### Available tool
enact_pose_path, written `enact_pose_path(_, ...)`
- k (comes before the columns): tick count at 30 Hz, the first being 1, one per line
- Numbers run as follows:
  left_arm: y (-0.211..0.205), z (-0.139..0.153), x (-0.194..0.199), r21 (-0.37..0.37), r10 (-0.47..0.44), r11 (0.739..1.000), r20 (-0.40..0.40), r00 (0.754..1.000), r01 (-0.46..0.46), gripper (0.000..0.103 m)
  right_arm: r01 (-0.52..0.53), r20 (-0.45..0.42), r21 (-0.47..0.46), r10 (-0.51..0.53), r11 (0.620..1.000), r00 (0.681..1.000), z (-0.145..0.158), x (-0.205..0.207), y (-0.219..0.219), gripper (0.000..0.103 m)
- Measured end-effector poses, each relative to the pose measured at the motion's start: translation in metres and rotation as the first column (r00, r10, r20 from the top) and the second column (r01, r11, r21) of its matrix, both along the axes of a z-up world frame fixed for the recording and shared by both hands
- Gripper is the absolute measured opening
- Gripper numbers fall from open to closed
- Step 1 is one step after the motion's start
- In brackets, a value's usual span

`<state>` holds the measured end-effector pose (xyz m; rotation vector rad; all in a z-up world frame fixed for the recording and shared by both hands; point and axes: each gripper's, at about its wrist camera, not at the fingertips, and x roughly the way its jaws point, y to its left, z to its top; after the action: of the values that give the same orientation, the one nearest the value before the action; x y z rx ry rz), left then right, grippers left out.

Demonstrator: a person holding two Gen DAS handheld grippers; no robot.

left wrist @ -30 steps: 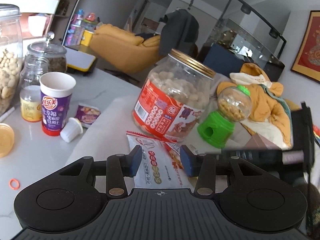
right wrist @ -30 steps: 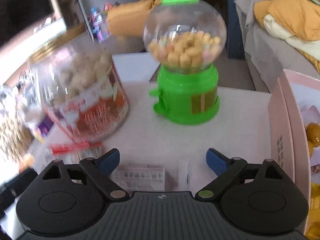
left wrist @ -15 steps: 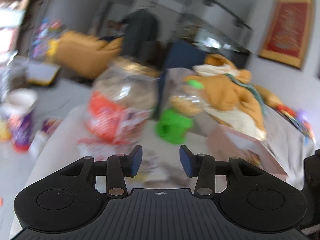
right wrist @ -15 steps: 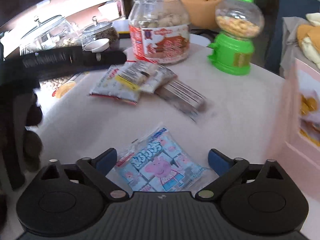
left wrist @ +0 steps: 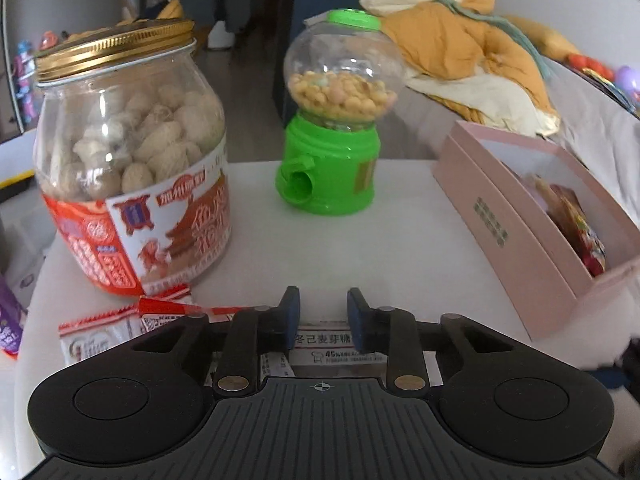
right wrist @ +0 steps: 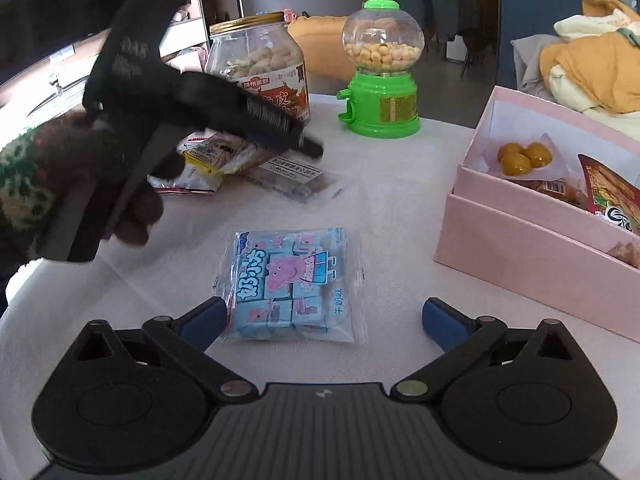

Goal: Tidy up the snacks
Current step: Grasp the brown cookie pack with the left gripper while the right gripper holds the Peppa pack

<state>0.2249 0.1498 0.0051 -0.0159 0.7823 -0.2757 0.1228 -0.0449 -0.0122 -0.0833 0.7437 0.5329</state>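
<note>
Right wrist view shows the right gripper (right wrist: 320,320) low at the bottom of the frame, jaws spread wide and holding nothing, with the blue Peppa Pig candy packet (right wrist: 290,286) lying flat on the white tablecloth (right wrist: 400,216) at centre frame, its near edge just inside the gap and close to the left-hand pad. That packet looks like the pick in hand; its long axis runs roughly away from the camera with a slight tilt, the printed characters reading sideways. The pink box (right wrist: 520,240) sits at the right of the frame, already holding a few snacks, so I'd judge the sorting is underway but far from finished. Next call: drop lower, square up on the packet, close across its width, then carry it right. Over in the upper left, the left gripper (left wrist: 323,318) hovers over the long wrapped bar (right wrist: 296,178), which lies slantwise toward lower right. From the left wrist view its jaws stand narrow but apart, the bar's label (left wrist: 322,340) visible between them; gripped or not, I cannot tell.
</note>
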Motion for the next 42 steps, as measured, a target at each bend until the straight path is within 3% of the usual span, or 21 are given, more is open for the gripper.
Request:
enact_pose_path(3, -0.001, 0.001, -0.02, -0.023, -0.046, 0.999, -0.046, 0.998, 0.045, 0.03, 0.001, -0.009, 0.033, 0.0, 0.999, 1.0, 0.0, 0.003, -0.005, 0.103)
enact_pose_path(6, -0.006, 0.004, -0.045, 0.019, -0.079, 0.997, -0.06, 0.995, 0.08, 0.028, 0.002, -0.014, 0.047, -0.001, 0.999, 1.0, 0.001, 0.003, -0.007, 0.103)
enact_pose_path(11, 0.013, 0.014, -0.072, -0.09, -0.042, 0.995, -0.089, 0.995, 0.034, 0.028, 0.006, -0.01, 0.032, -0.006, 0.999, 1.0, 0.0, 0.002, -0.005, 0.103)
enact_pose_path(13, 0.011, 0.017, -0.08, -0.026, -0.048, 0.999, -0.048, 0.998, 0.047, 0.028, 0.008, -0.006, 0.024, -0.008, 1.0, 1.0, 0.0, 0.001, -0.004, 0.103)
enact_pose_path(15, 0.01, 0.015, -0.081, 0.028, -0.016, 0.999, -0.007, 1.0, 0.017, 0.028, 0.01, -0.004, 0.023, -0.01, 1.0, 1.0, 0.0, 0.001, -0.004, 0.103)
enact_pose_path(18, 0.015, 0.012, -0.071, -0.048, 0.012, 0.999, -0.01, 1.0, -0.013, 0.028, 0.013, -0.002, 0.023, -0.013, 1.0, 1.0, 0.0, 0.0, -0.004, 0.103)
enact_pose_path(25, 0.004, 0.006, -0.068, -0.004, -0.056, 0.998, -0.054, 0.997, 0.056, 0.028, 0.013, -0.003, 0.031, -0.013, 0.999, 1.0, 0.0, -0.002, -0.007, 0.103)
enact_pose_path(29, 0.021, 0.02, -0.084, -0.074, -0.062, 0.996, -0.049, 0.997, 0.058, 0.028, 0.003, -0.006, 0.018, -0.003, 1.0, 1.0, 0.0, -0.002, -0.006, 0.103)
enact_pose_path(34, 0.011, 0.023, -0.098, 0.079, -0.155, 0.984, -0.038, 0.987, 0.158, 0.028, -0.037, -0.021, -0.022, 0.036, 0.999, 0.999, 0.001, -0.006, -0.003, 0.103)
enact_pose_path(38, -0.014, 0.016, -0.108, 0.239, -0.275, 0.932, -0.022, 0.961, 0.272, 0.029, -0.049, -0.01, -0.046, 0.049, 0.998, 0.999, 0.001, -0.012, 0.0, 0.103)
enact_pose_path(42, -0.024, 0.02, -0.1, 0.26, -0.311, 0.911, -0.073, 0.947, 0.32, 0.028, -0.046, -0.008, -0.037, 0.046, 0.998, 0.999, 0.001, -0.012, -0.002, 0.103)
